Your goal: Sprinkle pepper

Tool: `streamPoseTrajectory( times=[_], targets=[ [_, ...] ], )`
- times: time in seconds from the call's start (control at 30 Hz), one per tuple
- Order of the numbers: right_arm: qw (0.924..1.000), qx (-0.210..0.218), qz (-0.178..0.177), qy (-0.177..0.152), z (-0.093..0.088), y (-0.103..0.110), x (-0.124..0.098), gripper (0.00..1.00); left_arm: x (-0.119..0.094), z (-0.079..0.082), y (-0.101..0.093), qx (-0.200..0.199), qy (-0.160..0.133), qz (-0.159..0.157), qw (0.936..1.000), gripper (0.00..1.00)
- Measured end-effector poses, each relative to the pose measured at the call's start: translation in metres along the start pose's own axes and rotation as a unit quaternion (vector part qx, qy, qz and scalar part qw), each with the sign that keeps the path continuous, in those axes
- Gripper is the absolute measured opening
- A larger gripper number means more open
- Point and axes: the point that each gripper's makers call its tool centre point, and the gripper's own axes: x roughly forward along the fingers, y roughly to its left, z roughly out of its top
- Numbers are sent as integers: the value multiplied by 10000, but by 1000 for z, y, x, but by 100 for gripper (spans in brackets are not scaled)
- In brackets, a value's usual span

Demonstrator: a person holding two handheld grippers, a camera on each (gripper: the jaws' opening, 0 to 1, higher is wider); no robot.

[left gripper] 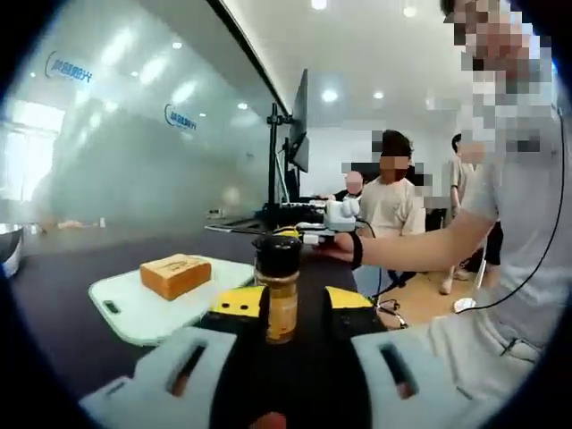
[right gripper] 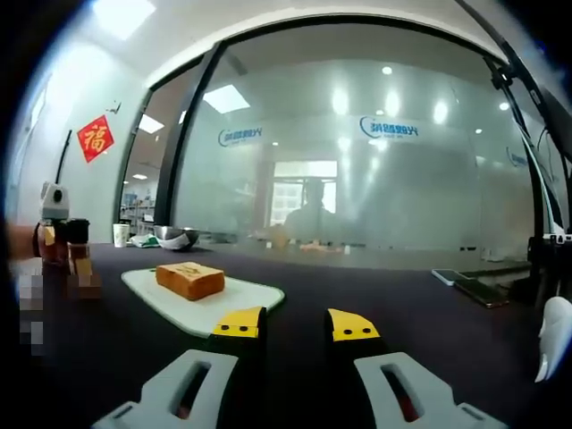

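The left gripper [left gripper: 281, 308] has its jaws closed on the pepper shaker [left gripper: 278, 286], holding the amber bottle upright by its lower body, black cap on top, above the dark table [left gripper: 63, 313]. The shaker sits right of the bread block [left gripper: 175, 274], which lies on the white cutting board [left gripper: 134, 313], so it is not yet over the target. The right gripper [right gripper: 295, 326] hangs with its jaws apart and nothing between them, facing the bread block from the near side of the board (in its view the left gripper with the shaker appears at far left). The risk, as I judge it, is tipping the bottle before it is over the bread, which would scatter pepper on the table; a grip this low could also let the bottle swing or slip when inverted.
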Motion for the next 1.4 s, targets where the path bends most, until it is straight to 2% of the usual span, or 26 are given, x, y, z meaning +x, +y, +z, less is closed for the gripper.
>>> streamPoseTrajectory(
  times=[0.1,0.2,0.3,0.37,0.4,0.5,0.53,0.63,0.67,0.8,1.07,1.2,1.4],
  targets=[
    [10000,27,17,-24,1,0,-1,22,7,-1,4,29,-4,61,10000,28],
    [10000,47,49,-50,2,0,0,22,14,-12,5,95,198,28,9998,30],
    [10000,62,24,-58,1,-3,1,22,22,-23,4,192,457,-5,9988,37],
    [10000,57,33,-58,1,-3,1,22,31,-24,-6,228,499,-68,9985,37],
    [10000,52,40,-61,1,-3,2,22,30,-25,1,194,513,-107,9984,37],
    [10000,44,43,-70,1,-3,2,22,41,-27,-3,189,553,-172,9981,38],
    [10000,46,43,-70,1,-3,2,22,40,-29,5,160,570,-197,9981,38],
    [10000,52,36,-65,1,-3,2,22,45,-30,6,172,606,-268,9977,38],
    [10000,47,45,-61,1,-3,2,22,45,-31,11,176,597,-294,9976,38],
    [9999,55,65,-65,1,-1,2,22,52,-29,12,184,483,-366,9980,38],
    [9999,102,91,-100,2,-1,2,22,55,-34,21,223,549,-489,9970,35],
    [9998,122,113,-114,2,-1,0,23,56,-38,19,283,636,-441,9966,28],
    [9997,149,139,-128,2,-1,1,23,56,-42,25,430,670,-372,9961,24]
  ],
)
